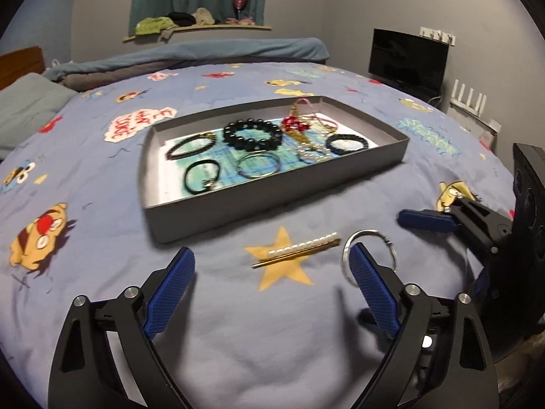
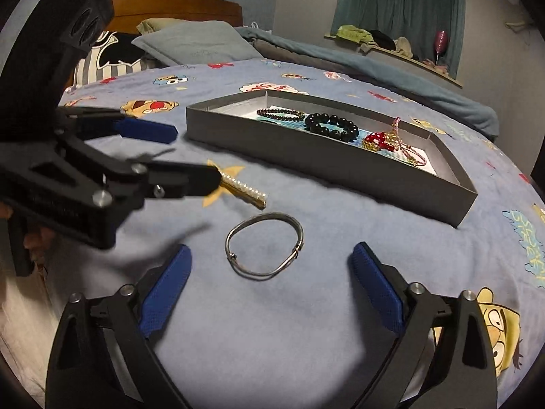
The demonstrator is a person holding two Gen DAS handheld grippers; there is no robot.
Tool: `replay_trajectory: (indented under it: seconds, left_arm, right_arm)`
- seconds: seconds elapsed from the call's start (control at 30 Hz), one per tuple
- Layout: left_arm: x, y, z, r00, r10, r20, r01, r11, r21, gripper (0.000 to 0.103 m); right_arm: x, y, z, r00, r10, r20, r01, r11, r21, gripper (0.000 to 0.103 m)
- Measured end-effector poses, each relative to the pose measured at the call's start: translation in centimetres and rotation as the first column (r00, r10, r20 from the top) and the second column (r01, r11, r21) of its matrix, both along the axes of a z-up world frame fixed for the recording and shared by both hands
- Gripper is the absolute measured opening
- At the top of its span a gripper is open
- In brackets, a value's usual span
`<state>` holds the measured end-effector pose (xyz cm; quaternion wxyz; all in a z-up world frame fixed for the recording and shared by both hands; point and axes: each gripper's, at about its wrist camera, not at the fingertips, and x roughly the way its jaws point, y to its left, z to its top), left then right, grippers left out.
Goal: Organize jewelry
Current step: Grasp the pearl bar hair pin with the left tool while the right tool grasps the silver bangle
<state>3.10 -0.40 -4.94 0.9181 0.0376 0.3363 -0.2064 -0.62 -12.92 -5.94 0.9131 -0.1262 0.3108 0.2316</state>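
Two pieces left on the bed, both on the near side of the grey tray (image 1: 279,201), short of its near long wall: a pearl hair clip (image 1: 299,250) on the yellow star print and a silver bangle (image 2: 265,245) just beside it. Left tool (image 1: 272,272) spread wide, holding nothing, clip dead ahead between its fingers. Clip's long axis running crosswise to the fingers, roughly parallel to the tray's near wall, so probably needing a turn of the wrist to close across its narrow width. Right tool (image 2: 270,266) likewise spread and holding nothing, bangle flat straight ahead in its gap. Left nearer the clip, right nearer the bangle. Tray beyond both, several bracelets inside
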Motion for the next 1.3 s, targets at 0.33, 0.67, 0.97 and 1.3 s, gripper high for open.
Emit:
replay_trajectory:
  seconds: [0.33,0.67,0.97,1.3]
  left_arm:
    - [0.5,-1.6,-0.6,0.999,-0.038,-0.012,0.038,0.999,0.0,0.074]
    - [0.9,-2.4,-1.2,0.999,-0.047,-0.007,0.047,0.998,0.048,0.068]
    - [0.8,-3.4,-1.9,0.996,-0.084,-0.002,0.084,0.986,0.146,0.05]
    - [-0.5,-3.7,-2.3,0.991,-0.137,-0.004,0.135,0.968,0.211,0.03]
  right_arm:
    - [0.6,-0.2,-0.1,1.0,-0.001,-0.016,0.001,1.0,0.017,0.042]
    - [0.7,-2.3,0.4,0.998,-0.04,-0.043,0.043,0.997,0.066,0.011]
    - [1.1,-4.1,0.7,0.994,-0.083,-0.076,0.093,0.987,0.128,0.011]
    - [1.5,-5.9,0.9,0.986,-0.115,-0.118,0.136,0.971,0.196,0.028]
